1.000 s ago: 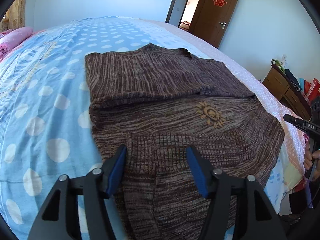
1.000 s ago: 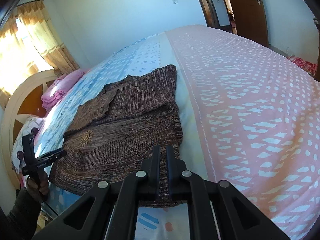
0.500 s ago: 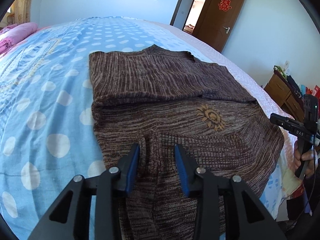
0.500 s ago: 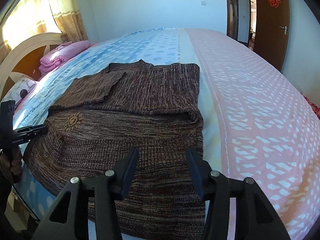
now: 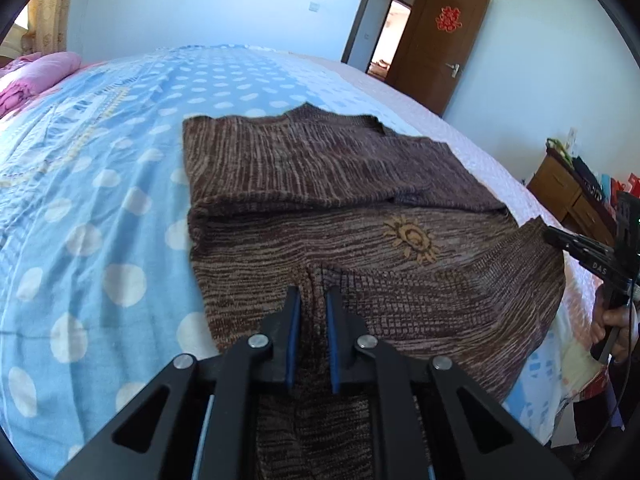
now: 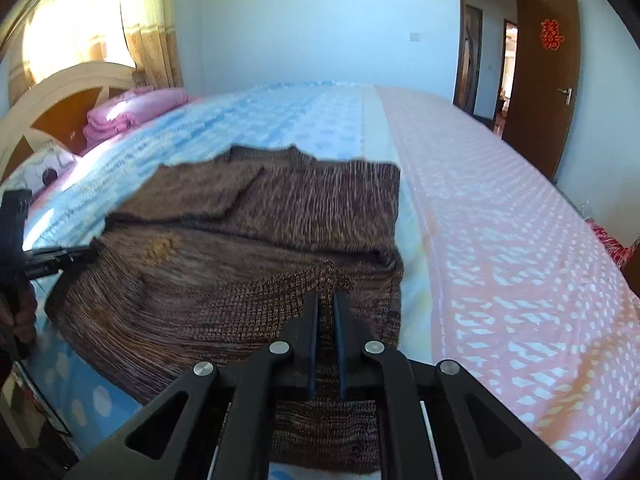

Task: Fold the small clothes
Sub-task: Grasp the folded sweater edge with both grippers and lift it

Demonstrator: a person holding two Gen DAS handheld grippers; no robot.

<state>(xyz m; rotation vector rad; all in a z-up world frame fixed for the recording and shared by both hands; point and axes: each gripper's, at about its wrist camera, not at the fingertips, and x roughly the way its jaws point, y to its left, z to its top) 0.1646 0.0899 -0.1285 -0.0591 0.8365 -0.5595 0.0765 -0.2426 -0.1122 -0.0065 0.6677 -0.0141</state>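
A pink folded blanket (image 6: 136, 114) lies at the head of the bed by the cream headboard (image 6: 52, 104), and a blue polka-dot bedsheet (image 5: 100, 216) covers the left side of the bed, giving way to a pink patterned half (image 6: 500, 240) toward the right edge. The brown knitted sweater (image 5: 320, 208) lies spread across the near part of the bed, its upper portion folded over, with an orange sun emblem (image 5: 414, 238) stitched on the front and its hem reaching the bed's near edge. The left gripper (image 5: 312, 300) has its blue-padded jaws closing on a raised ridge of the sweater's ribbed hem near the garment's left side, the knit pinched up between the pads. Seen from the left wrist, the right gripper (image 5: 560, 240) reaches in from the right edge, its black finger printed with the letters "DAS", its tip at the sweater's right corner, and a hand (image 5: 612, 324) grips its handle. From its own camera the right gripper (image 6: 326, 304) is closing with a fold of the hem bunched between its nearly meeting jaws, close to the sweater's right side. Behind the bed a brown wooden door (image 5: 444, 44) stands open, carrying a red double-happiness character sticker (image 5: 450, 19), and a wooden dresser (image 5: 568, 196) stands by the right wall.
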